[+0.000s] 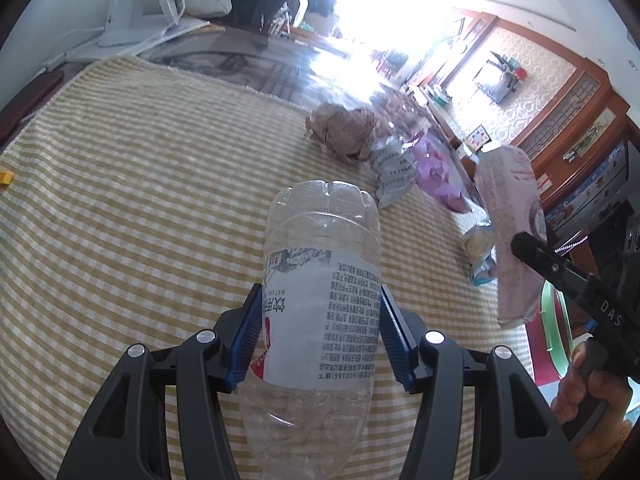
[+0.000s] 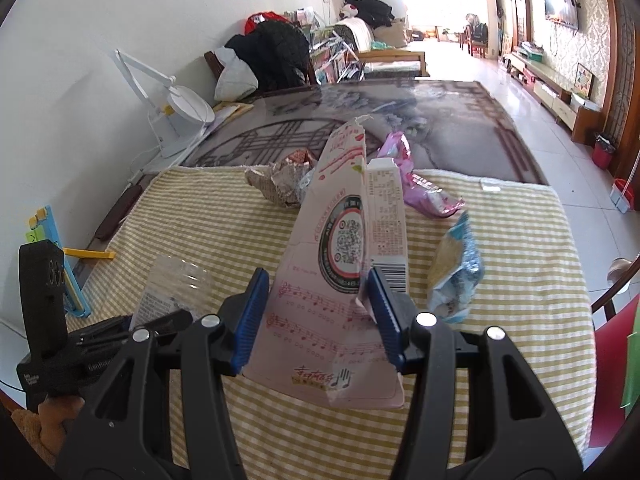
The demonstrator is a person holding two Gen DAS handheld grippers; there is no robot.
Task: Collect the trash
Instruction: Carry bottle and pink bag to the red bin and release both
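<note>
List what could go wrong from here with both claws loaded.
The clear bottle is smooth and round between the left claw pads, so it could slip. The flattened pink carton in the right claw sticks out far and might sweep the blue wrapper off the striped cloth.

Left gripper (image 1: 320, 336) with blue pads clamped on the labelled waist of a clear plastic bottle (image 1: 320, 280), base pointing far, above a yellow-checked cloth (image 1: 140, 200). Far right on the cloth: crumpled brown paper (image 1: 344, 130), a printed silver wrapper (image 1: 394, 176), a purple wrapper (image 1: 440, 176). At right, a pink carton (image 1: 514, 236) at the right gripper's black finger (image 1: 560, 270), with a hand (image 1: 588, 392) below.
</note>
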